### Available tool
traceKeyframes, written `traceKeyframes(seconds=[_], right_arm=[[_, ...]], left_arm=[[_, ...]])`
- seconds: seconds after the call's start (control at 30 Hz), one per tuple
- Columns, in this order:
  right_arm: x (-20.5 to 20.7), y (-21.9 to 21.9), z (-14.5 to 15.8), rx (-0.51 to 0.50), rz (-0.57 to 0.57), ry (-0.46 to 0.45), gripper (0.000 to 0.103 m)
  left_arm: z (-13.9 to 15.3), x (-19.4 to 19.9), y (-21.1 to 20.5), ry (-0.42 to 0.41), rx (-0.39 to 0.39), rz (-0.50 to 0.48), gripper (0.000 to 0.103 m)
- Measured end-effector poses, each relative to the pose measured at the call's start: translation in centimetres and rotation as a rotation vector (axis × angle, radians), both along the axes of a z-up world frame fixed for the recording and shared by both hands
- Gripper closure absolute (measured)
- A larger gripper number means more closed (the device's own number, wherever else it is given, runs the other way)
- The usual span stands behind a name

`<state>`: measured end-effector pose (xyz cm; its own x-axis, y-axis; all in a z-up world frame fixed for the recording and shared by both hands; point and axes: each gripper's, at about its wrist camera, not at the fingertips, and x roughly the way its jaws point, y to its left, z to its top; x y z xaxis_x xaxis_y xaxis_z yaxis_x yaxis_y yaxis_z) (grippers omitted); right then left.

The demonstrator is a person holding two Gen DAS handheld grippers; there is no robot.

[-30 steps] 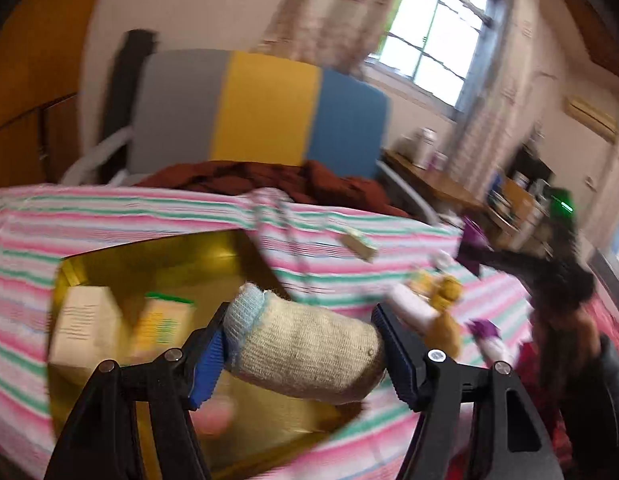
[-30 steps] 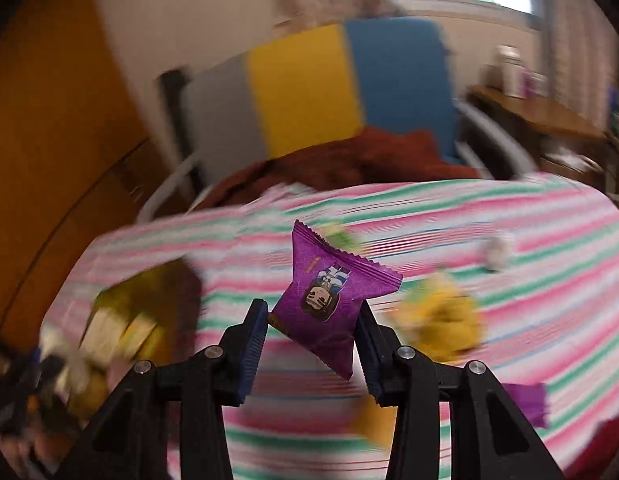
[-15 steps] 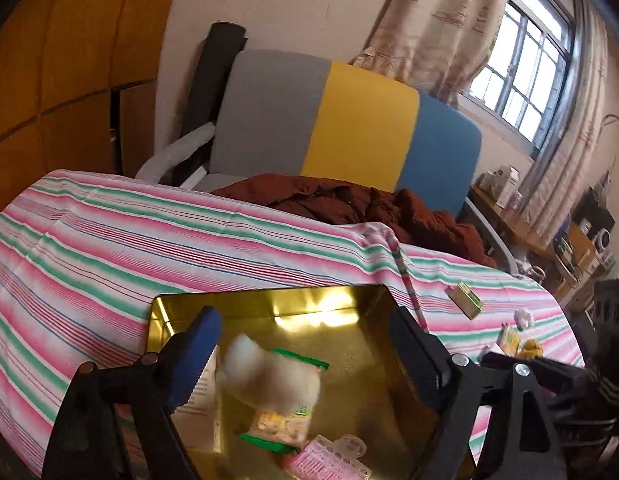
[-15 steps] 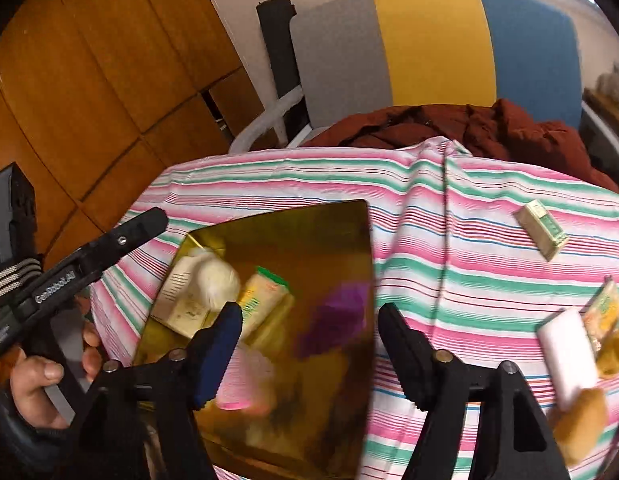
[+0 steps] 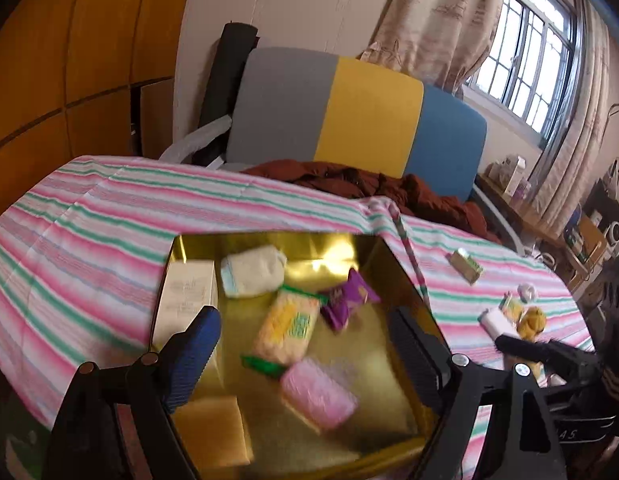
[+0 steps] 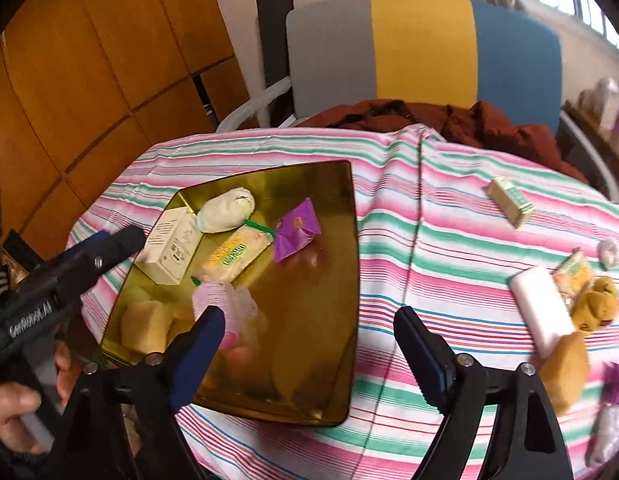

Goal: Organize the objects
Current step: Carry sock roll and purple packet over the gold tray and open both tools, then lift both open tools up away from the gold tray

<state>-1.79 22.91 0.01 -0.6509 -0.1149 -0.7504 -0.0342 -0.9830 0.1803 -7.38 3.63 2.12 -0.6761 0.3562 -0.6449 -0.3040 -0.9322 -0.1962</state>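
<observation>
Sorting loose items from a striped desk (image 6: 449, 248) into a gold tray (image 6: 309, 320) lying toward the desk's left edge. In the tray: a rolled cream sock (image 6: 226, 210) at the far end, a white carton (image 6: 171, 246) along the left wall, a yellow biscuit pack (image 6: 237, 254) mid-tray, a purple snack packet (image 6: 295, 234) just beside it, a pink plastic piece (image 6: 221, 304) nearer the front, and a tan block (image 6: 143, 326) in the near left corner. Not yet in the tray, toward the desk's right edge: a small green-and-cream box (image 6: 509, 201), a white bar (image 6: 543, 310), a second yellow packet (image 6: 573, 270), a brown plush toy (image 6: 595, 308), a tan sponge-like block (image 6: 563, 372) and some purple wrappers too blurred to name. Left hand-held gripper (image 5: 305, 354): jaws spread wide, nothing between them, hovering over the tray. Right hand-held gripper (image 6: 309, 354): likewise wide apart and carrying nothing, above the tray's right wall. Handling judgement: the next pick is probably from the right-edge cluster. Its pieces touch or overlap, so take an outlying one, such as the white bar, across its narrow sides, to avoid dragging its neighbours. Drop it into the bare right half of the tray.
</observation>
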Motion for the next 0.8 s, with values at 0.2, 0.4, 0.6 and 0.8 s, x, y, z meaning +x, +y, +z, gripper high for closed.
traceKeyframes(seconds=[0.2, 0.4, 0.6, 0.8], right_arm=[[1.2, -1.0, 0.9, 0.108, -0.026, 0.055, 0.011], [2.1, -1.7, 1.5, 0.16, -0.054, 0.096, 0.008], [2.8, -1.8, 1.3, 0.167, -0.069, 0.102, 0.008], [3.2, -2.3, 1.3, 0.179, -0.074, 0.121, 0.008]], left_arm=[[-0.4, 2.0, -0.2, -0.012, -0.034, 0.037, 0.016], [-1.2, 3.3, -1.0, -0.029, -0.045, 0.098, 0.016], [-1.5, 3.8, -1.2, -0.042, -0.046, 0.101, 0.016], [-1.5, 4.4, -1.0, -0.047, -0.053, 0.096, 0.016]])
